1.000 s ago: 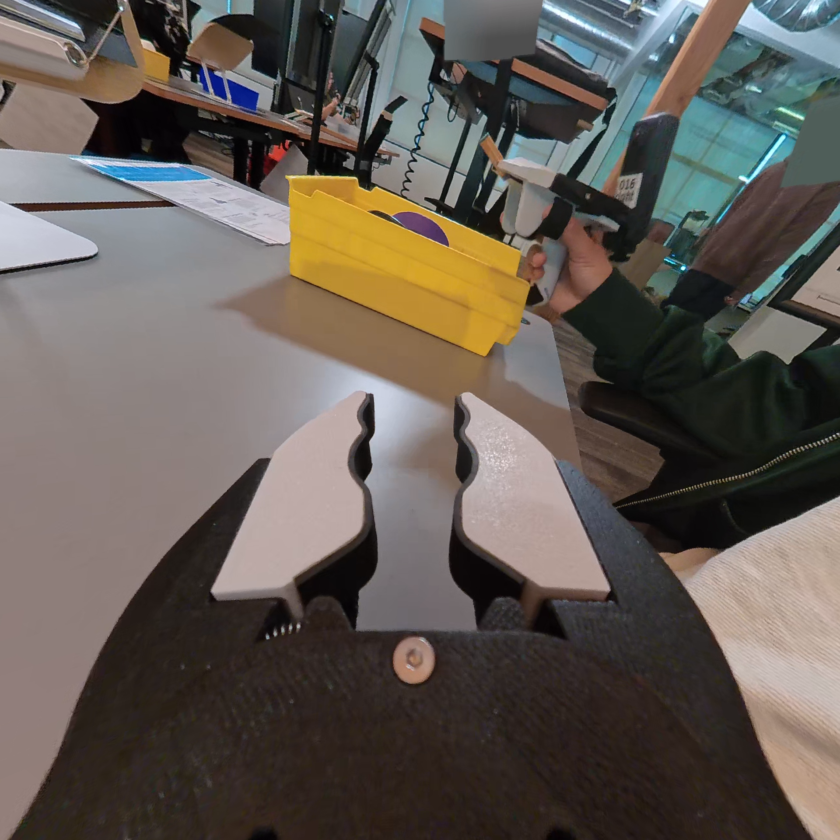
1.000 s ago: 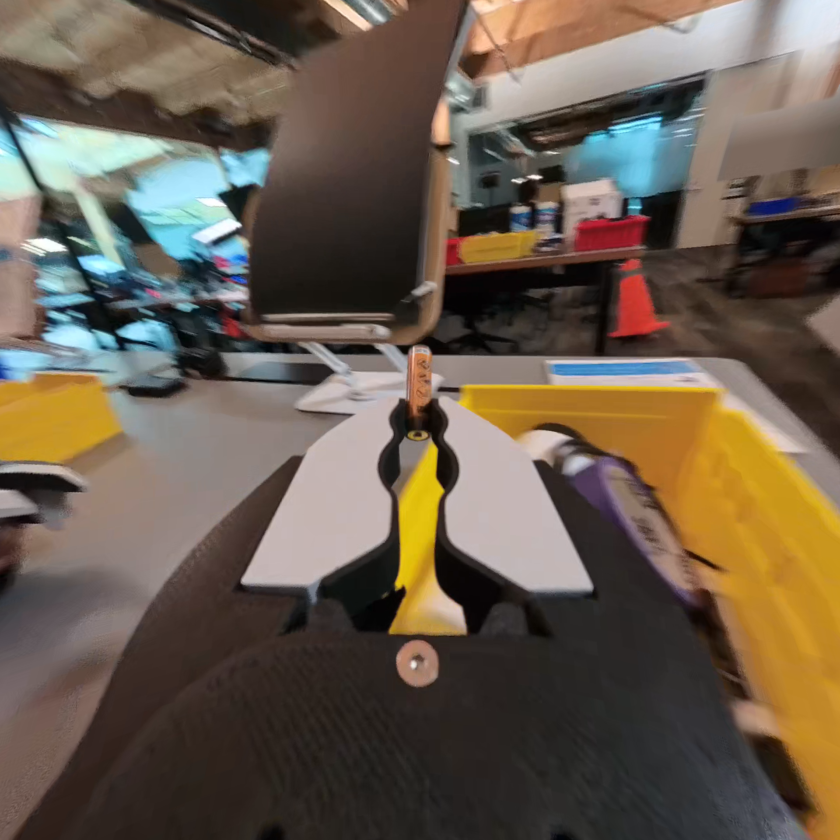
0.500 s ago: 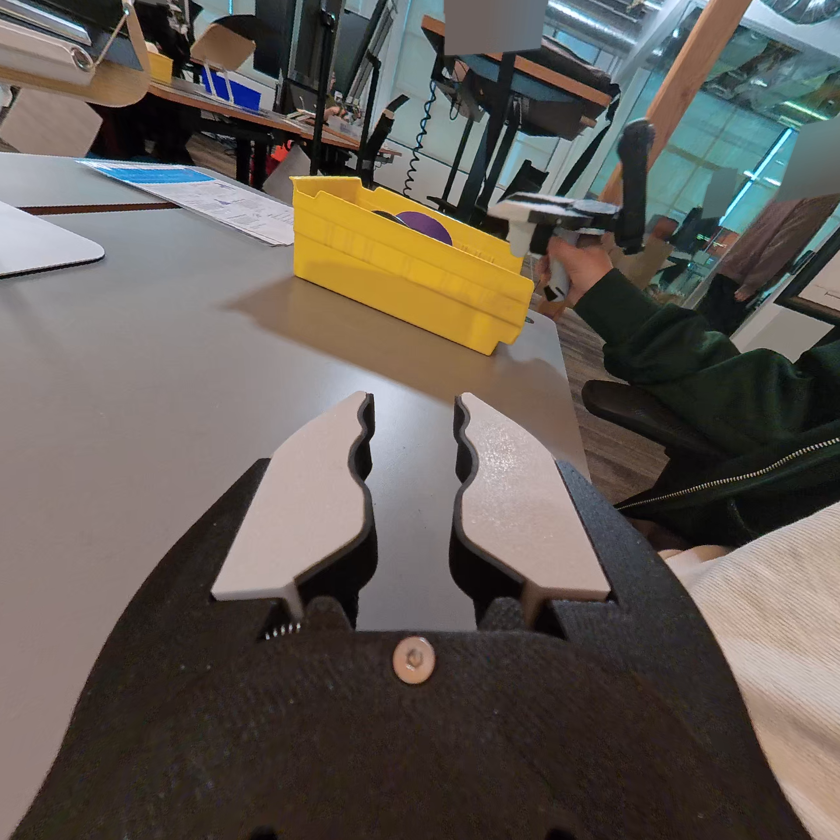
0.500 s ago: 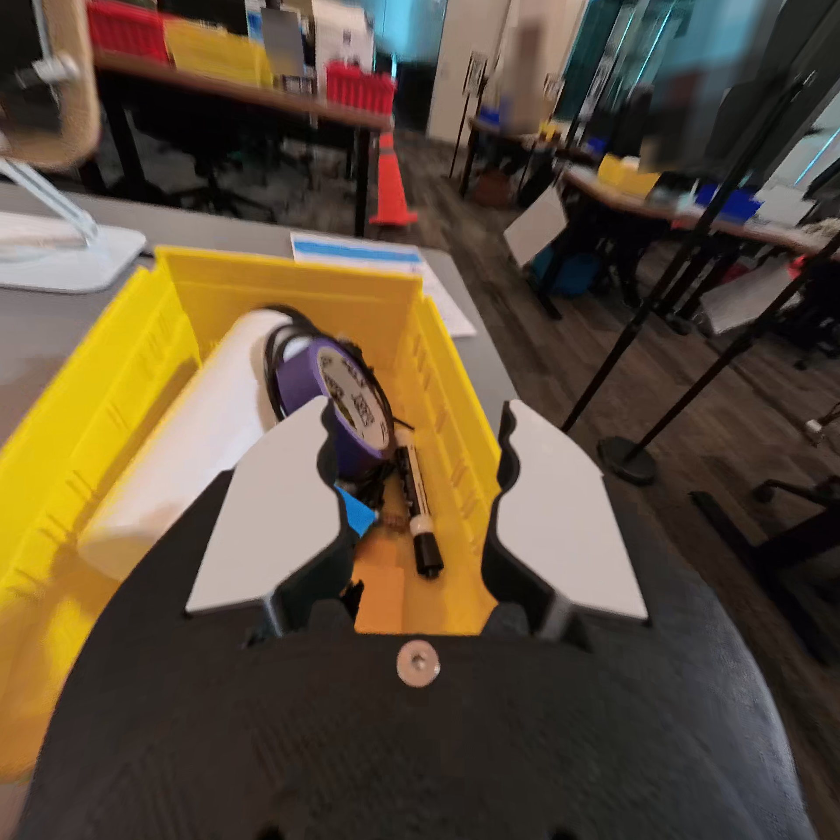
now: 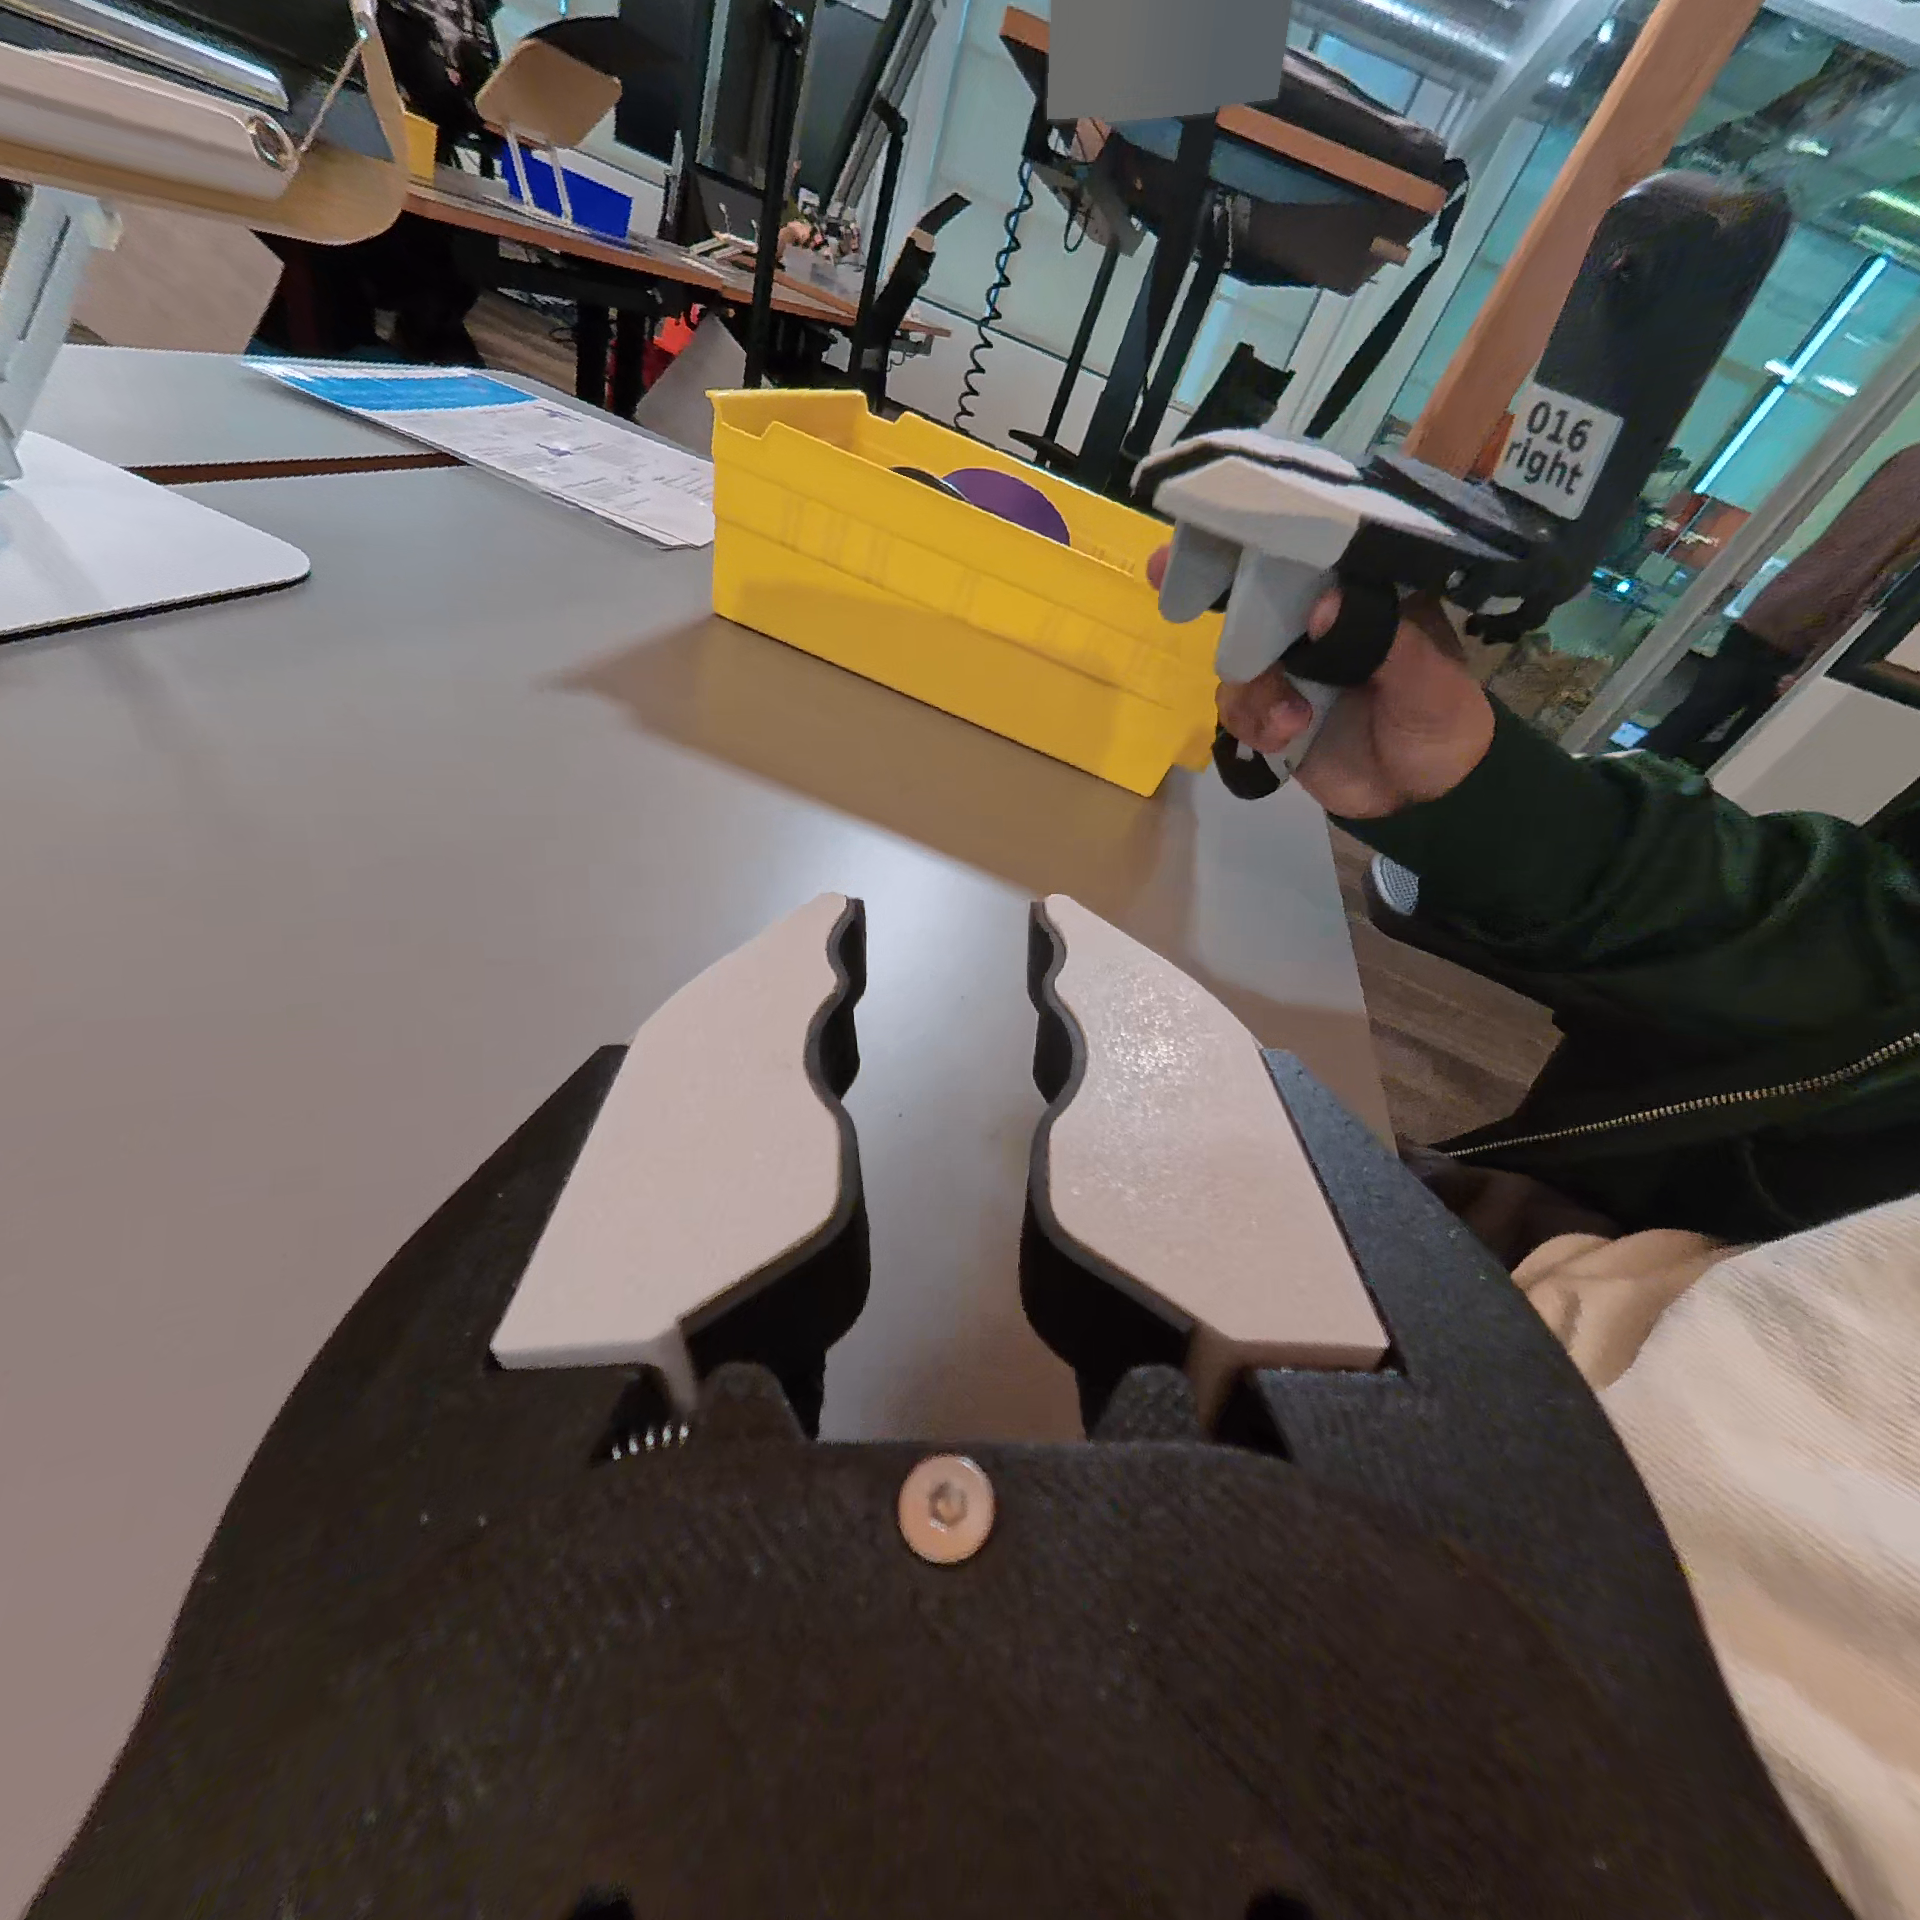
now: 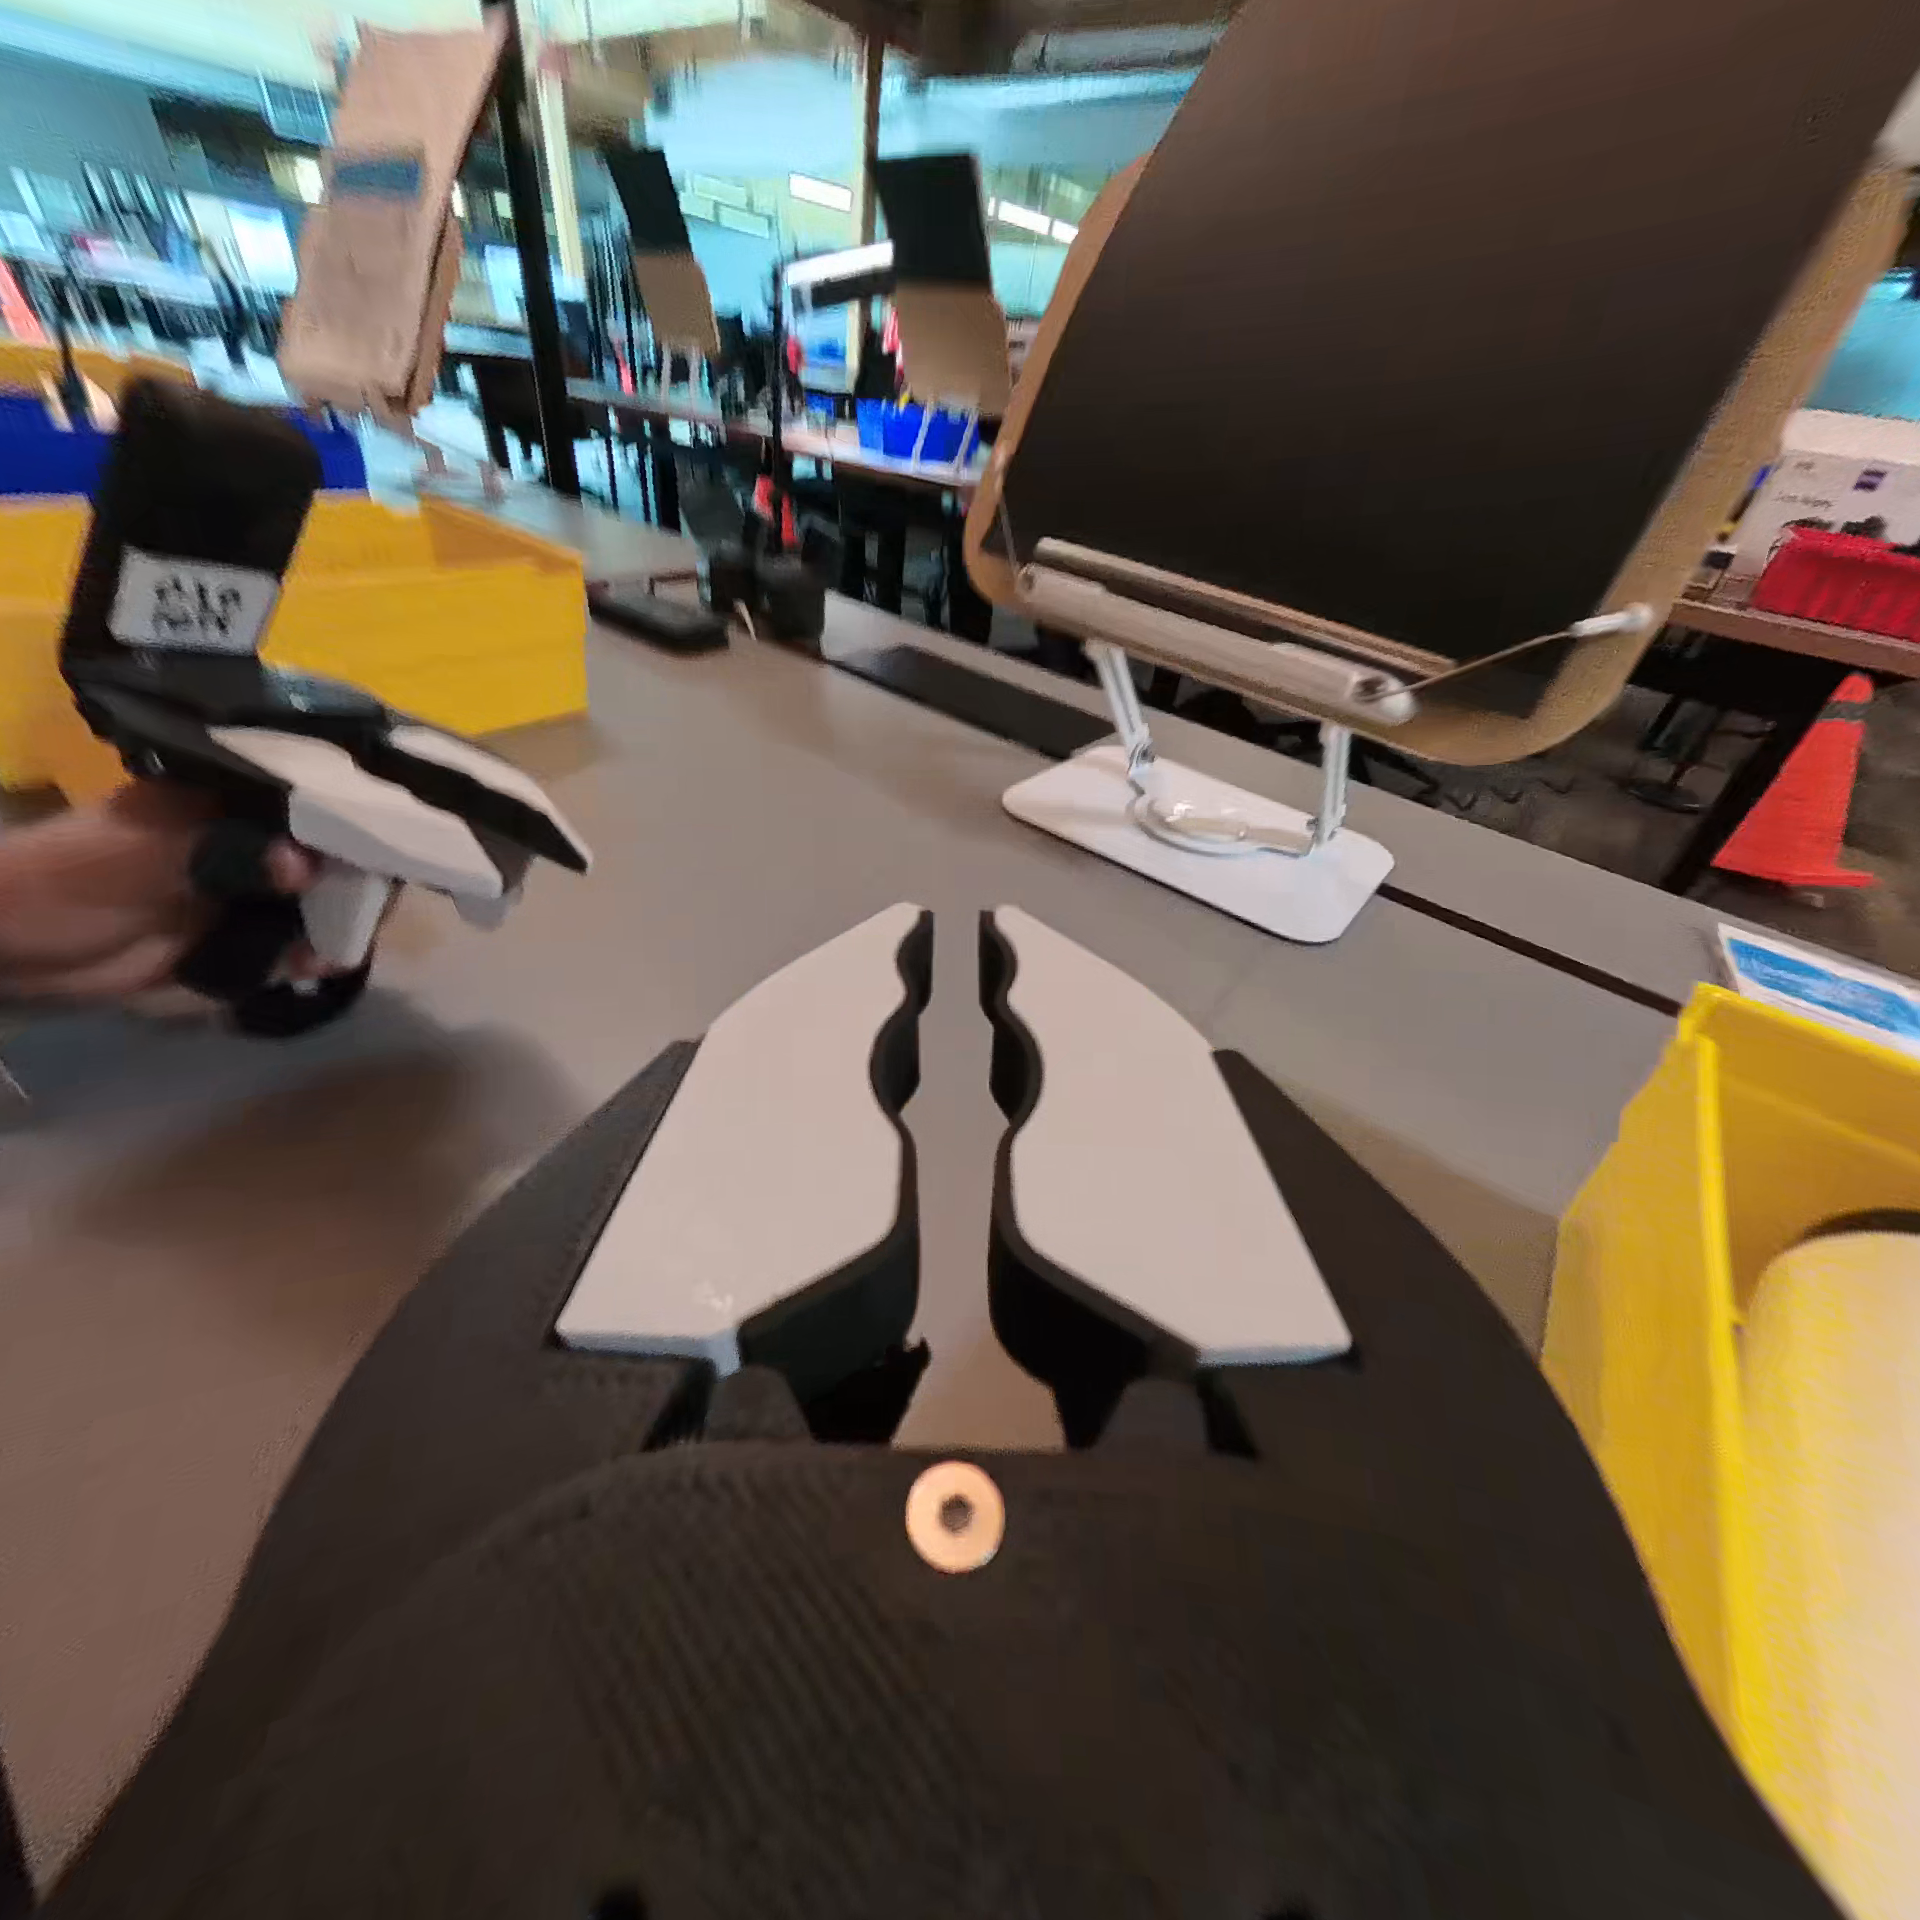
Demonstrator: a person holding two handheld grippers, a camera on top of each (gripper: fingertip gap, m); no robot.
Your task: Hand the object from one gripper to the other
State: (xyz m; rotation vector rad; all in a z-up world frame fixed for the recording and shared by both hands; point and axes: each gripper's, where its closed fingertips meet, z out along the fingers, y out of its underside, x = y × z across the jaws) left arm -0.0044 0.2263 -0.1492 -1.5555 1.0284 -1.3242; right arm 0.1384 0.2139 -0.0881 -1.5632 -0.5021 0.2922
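My left gripper [image 5: 945,914] is open and empty, low over the grey table [image 5: 416,831]. My right gripper [image 6: 956,920] is empty, its fingers closed to a narrow gap. It is held in a hand at the near end of the yellow bin [image 5: 935,613] in the left wrist view [image 5: 1174,499]. The bin holds a purple tape roll [image 5: 1008,504] and a white roll [image 6: 1829,1351]. The left gripper also shows at the left of the right wrist view [image 6: 535,878]. No handed-over object shows in either gripper.
A dark screen on a white stand [image 6: 1247,852] sits at the back of the table. A printed sheet [image 5: 520,436] lies behind the bin. A second yellow bin [image 6: 447,623] stands far left. A person's dark green sleeve [image 5: 1662,935] is at the table's right edge. Tip to tip, the grippers are about 15 cm apart.
The right gripper held a small copper-coloured object, then opened wide over the yellow bin. It has now swung off the bin towards the table and closed empty. The left gripper stayed put.
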